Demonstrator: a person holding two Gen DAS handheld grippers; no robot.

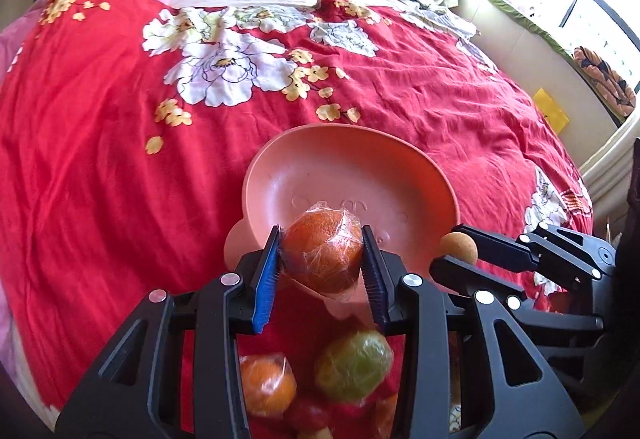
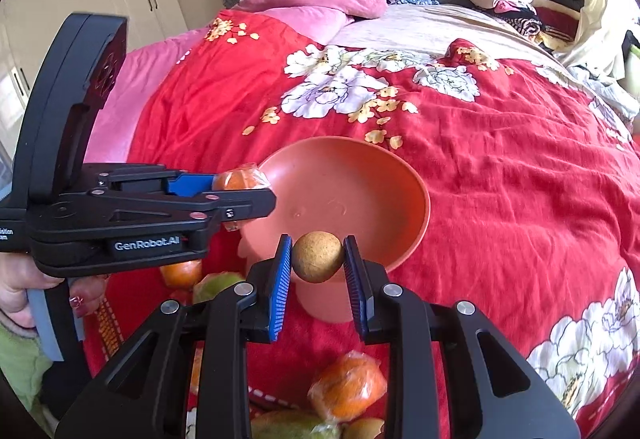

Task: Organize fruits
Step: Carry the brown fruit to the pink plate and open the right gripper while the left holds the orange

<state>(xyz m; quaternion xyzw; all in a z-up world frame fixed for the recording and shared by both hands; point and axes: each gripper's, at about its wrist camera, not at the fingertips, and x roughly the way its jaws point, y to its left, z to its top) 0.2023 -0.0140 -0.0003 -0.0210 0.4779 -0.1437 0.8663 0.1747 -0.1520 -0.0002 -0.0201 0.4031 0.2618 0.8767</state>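
Left gripper: jaws clenched on a plastic-wrapped orange, held over the near rim of the pink bowl on the bed. Right gripper: jaws clenched on a small brown round fruit at the bowl's edge. A hand on the left handle is shown only in the right view.

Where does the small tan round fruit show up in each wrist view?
Left wrist: tan fruit at right of centre, held in the right tongs beside the bowl's rim.
Right wrist: tan fruit at centre, clamped between the pads.
Shared landmark: the pink bowl.
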